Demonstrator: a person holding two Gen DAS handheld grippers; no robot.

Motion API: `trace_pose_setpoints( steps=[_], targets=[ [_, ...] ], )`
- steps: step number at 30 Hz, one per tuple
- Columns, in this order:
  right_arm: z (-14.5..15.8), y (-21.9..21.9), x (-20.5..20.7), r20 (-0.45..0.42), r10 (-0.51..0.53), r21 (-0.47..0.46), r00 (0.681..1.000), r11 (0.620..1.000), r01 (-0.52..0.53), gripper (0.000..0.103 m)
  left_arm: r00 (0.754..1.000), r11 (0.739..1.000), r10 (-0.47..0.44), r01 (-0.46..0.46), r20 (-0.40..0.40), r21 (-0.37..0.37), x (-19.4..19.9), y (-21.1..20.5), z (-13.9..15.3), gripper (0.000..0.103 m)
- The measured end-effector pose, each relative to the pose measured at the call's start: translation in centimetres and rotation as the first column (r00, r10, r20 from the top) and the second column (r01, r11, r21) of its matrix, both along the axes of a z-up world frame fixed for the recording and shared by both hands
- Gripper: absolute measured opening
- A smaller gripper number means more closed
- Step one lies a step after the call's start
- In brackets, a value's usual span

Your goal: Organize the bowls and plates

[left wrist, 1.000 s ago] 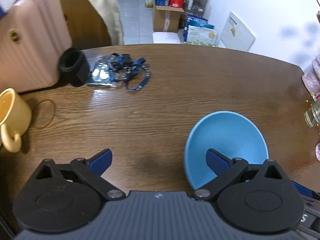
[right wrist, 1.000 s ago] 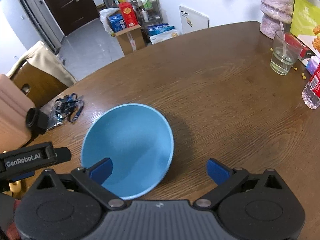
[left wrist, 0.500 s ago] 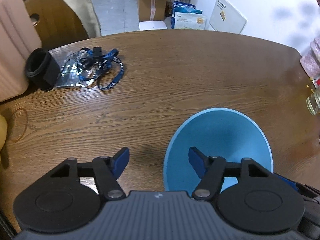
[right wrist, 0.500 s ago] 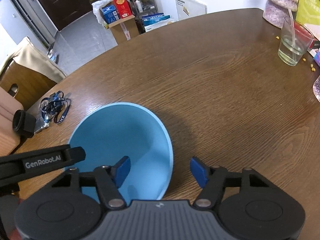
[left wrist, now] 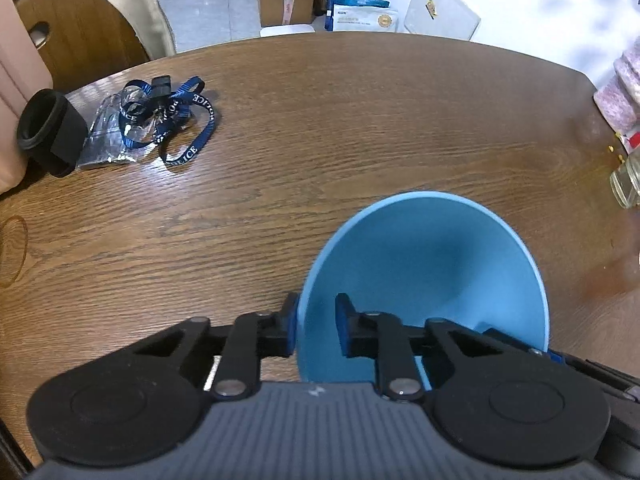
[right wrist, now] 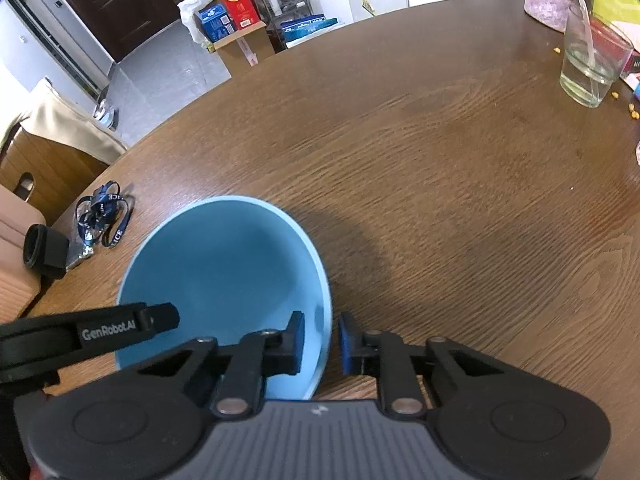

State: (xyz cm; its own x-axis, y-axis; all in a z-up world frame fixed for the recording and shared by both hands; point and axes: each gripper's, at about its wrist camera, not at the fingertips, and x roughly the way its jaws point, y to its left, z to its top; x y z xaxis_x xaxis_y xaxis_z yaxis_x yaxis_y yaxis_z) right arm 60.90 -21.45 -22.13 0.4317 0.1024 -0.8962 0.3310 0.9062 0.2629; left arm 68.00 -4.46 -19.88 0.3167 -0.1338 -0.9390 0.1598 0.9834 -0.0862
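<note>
I've got both grippers on the bowl (left wrist: 432, 264), which sits on the table (left wrist: 360, 120) near me. Left gripper (left wrist: 316, 330) straddles its left rim, one finger outside, one inside, jaws pinching the wall. Right gripper (right wrist: 322, 344) does the same on the right rim, jaws nearly together around the wall; can't tell if the outer pad touches. Lanyard (left wrist: 168, 116) and a black cuff (left wrist: 50, 130) lie far left. Glass (right wrist: 592, 68) stands far right.
</note>
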Motion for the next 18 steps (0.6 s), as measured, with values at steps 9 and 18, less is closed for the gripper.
trace_pose_setpoints(
  steps=[9, 18],
  targets=[
    [-0.3, 0.1, -0.1, -0.002, -0.013, -0.009, 1.0, 1.0, 0.013, 0.008, 1.0, 1.0, 0.007, -0.007, 0.02, 0.014, 0.0, 0.1, 0.3, 0.011],
    [0.7, 0.4, -0.6, 0.018, -0.011, -0.008, 1.0, 1.0, 0.011, 0.007, 0.999, 1.0, 0.012, -0.013, 0.046, 0.014, -0.6, 0.4, 1.6, 0.011]
  ],
)
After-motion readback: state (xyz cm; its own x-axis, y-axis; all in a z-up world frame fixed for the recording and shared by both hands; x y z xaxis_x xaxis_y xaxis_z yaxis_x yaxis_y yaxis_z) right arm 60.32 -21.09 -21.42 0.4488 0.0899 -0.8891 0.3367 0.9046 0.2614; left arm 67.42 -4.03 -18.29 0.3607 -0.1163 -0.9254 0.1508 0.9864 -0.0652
